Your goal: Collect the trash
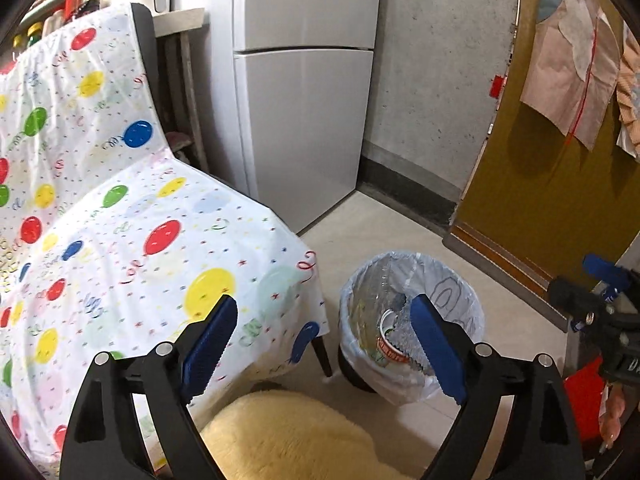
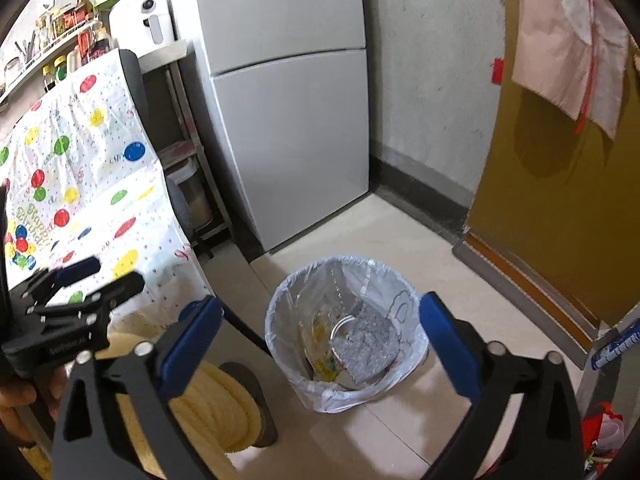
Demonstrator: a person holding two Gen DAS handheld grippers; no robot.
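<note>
A trash bin lined with a white plastic bag stands on the pale tiled floor; it also shows in the left wrist view. Inside lie a grey cloth-like piece, a round can or cup and wrappers. My right gripper is open and empty, hovering above the bin. My left gripper is open and empty, above the floor between the chair and the bin. Each gripper shows at the edge of the other's view, the left and the right.
A chair draped in a balloon-print plastic sheet stands left of the bin. A yellow fluffy cushion on a stool lies below my grippers. A white fridge stands behind, a mustard door at right, a red bag at lower right.
</note>
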